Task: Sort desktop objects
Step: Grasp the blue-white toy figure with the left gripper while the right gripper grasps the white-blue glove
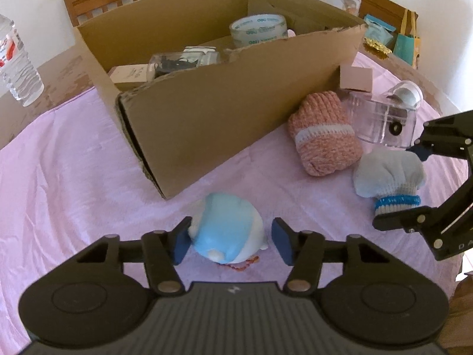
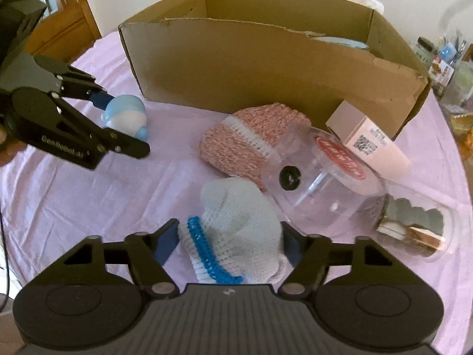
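Observation:
A blue and white round toy (image 1: 227, 230) lies on the pink cloth (image 1: 74, 162) in front of the cardboard box (image 1: 207, 112). My left gripper (image 1: 230, 236) straddles it: the left pad touches the toy, while a narrow strip of cloth shows between the right pad and the toy. From the right wrist view the left gripper (image 2: 127, 124) and the toy (image 2: 127, 115) sit at the left. A grey glove with a blue cuff (image 2: 236, 224) is between the pads of my right gripper (image 2: 229, 242), and both pads press on it. The glove (image 1: 387, 174) and right gripper (image 1: 399, 186) also show at the right.
A pink knitted glove (image 2: 251, 136), a clear plastic container (image 2: 325, 195), a small pink carton (image 2: 375, 145) and a clear case (image 2: 414, 230) crowd the right side by the box (image 2: 266, 68). A tape roll (image 1: 257, 29) lies inside it. A water bottle (image 1: 17, 62) stands far left.

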The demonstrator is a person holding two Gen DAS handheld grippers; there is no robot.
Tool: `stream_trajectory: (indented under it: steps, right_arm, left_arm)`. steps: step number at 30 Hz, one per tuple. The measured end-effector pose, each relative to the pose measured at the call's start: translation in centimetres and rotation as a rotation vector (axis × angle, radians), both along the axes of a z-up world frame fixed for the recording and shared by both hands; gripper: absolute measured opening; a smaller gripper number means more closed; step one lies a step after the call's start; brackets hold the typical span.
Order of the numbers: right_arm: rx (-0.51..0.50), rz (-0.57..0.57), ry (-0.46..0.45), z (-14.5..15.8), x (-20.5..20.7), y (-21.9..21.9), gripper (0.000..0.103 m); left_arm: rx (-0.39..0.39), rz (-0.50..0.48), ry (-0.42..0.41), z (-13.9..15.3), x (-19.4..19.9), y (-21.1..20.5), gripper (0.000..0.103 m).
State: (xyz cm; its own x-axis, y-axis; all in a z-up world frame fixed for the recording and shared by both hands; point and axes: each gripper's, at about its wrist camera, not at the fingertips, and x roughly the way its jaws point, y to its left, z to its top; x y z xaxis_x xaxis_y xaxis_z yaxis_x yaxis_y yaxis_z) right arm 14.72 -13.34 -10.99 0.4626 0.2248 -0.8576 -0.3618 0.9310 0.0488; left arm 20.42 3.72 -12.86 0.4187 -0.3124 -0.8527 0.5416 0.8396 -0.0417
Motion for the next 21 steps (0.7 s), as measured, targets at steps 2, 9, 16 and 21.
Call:
stream_trajectory:
  steps: [2, 9, 16, 21]
  right_arm:
    - [0.003, -0.005, 0.006, 0.1, -0.1, 0.0, 0.073]
    - [0.062, 0.01, 0.041, 1.2, -0.4, -0.2, 0.071]
    - [0.097, 0.022, 0.044, 2.9, -0.6, -0.3, 0.071]
    - [0.065, 0.063, 0.01, 4.7, -1.1, -0.9, 0.071]
  left_arm:
    - [-0.006, 0.002, 0.005, 0.1, 0.0, 0.1, 0.05]
    - [-0.01, -0.017, 0.009, 0.7, -1.0, 0.2, 0.049]
    - [-0.028, -0.028, 0.002, 2.7, -2.1, 0.3, 0.049]
    - [-0.046, -0.027, -0.01, 4.8, -2.5, -0.1, 0.049]
